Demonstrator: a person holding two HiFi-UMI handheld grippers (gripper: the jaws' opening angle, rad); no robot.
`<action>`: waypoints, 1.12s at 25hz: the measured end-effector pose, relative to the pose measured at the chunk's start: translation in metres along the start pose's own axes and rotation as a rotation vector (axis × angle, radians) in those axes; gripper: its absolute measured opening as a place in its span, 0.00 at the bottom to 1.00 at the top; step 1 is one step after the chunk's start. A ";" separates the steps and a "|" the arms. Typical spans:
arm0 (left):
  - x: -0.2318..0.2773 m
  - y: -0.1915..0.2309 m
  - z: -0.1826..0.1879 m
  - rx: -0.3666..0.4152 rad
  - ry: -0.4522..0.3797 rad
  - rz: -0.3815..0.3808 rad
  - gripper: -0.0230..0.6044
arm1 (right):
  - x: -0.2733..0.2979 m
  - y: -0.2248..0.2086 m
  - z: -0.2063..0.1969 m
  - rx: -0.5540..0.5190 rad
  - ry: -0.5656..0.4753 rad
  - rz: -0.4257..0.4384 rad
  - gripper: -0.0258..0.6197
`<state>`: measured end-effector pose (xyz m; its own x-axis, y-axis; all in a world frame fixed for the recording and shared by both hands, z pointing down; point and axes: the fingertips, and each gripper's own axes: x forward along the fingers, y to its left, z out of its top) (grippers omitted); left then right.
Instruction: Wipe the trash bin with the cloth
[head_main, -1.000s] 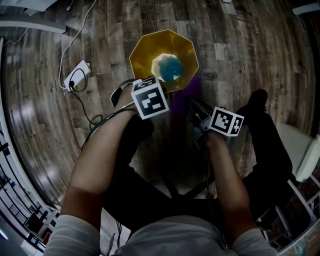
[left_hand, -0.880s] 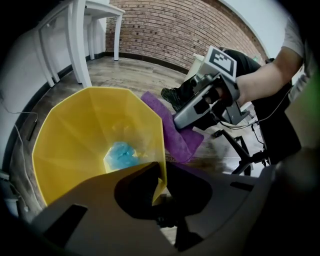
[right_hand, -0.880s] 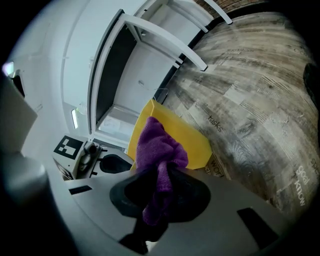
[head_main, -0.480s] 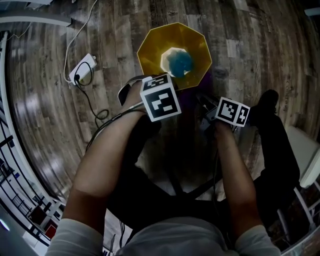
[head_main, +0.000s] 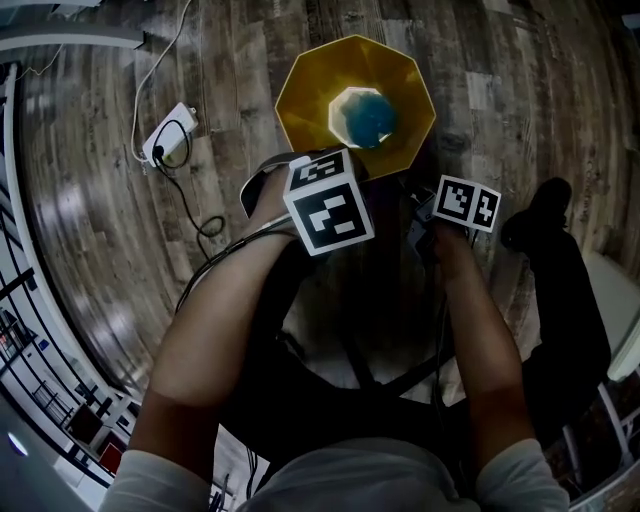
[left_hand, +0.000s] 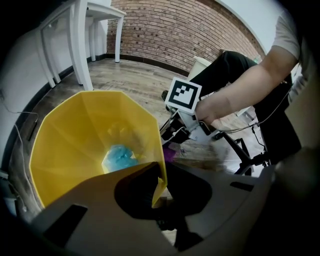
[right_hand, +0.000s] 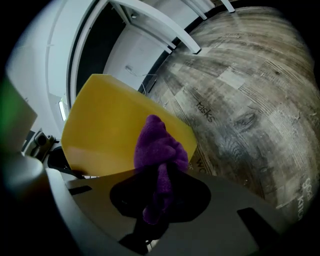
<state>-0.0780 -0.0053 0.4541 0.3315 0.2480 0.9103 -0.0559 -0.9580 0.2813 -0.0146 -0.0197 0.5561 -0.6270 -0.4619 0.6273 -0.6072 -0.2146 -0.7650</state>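
Right hand-held gripper (right_hand: 159, 201) clamps the cloth (right_hand: 159, 149), just beside the trash bin (right_hand: 105, 135).

The trash bin (head_main: 300, 105) is yellow and faceted, with a wide many-sided mouth narrowing to a pale bottom. It stands upright, open end up. My left gripper (left_hand: 159, 192) is clamped on its near rim, one jaw inside the wall and one outside. The cloth (right_hand: 159, 150) is purple and fuzzy, bunched into a lump. My right gripper (right_hand: 156, 202) pinches its lower end, and the lump rises close before the bin's outer wall — whether it touches, I can't tell.
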 end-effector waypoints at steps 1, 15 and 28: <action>0.000 0.000 0.000 0.000 -0.001 -0.002 0.10 | 0.004 -0.005 0.000 0.000 0.006 -0.007 0.14; -0.001 -0.002 0.004 -0.007 -0.012 -0.018 0.11 | 0.064 -0.065 0.001 -0.026 0.110 -0.144 0.14; -0.001 0.000 0.006 -0.005 -0.018 0.003 0.11 | 0.094 -0.089 0.001 -0.125 0.192 -0.289 0.14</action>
<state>-0.0728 -0.0060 0.4515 0.3485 0.2425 0.9054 -0.0613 -0.9580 0.2802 -0.0198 -0.0448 0.6830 -0.4943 -0.2252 0.8396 -0.8199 -0.2004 -0.5363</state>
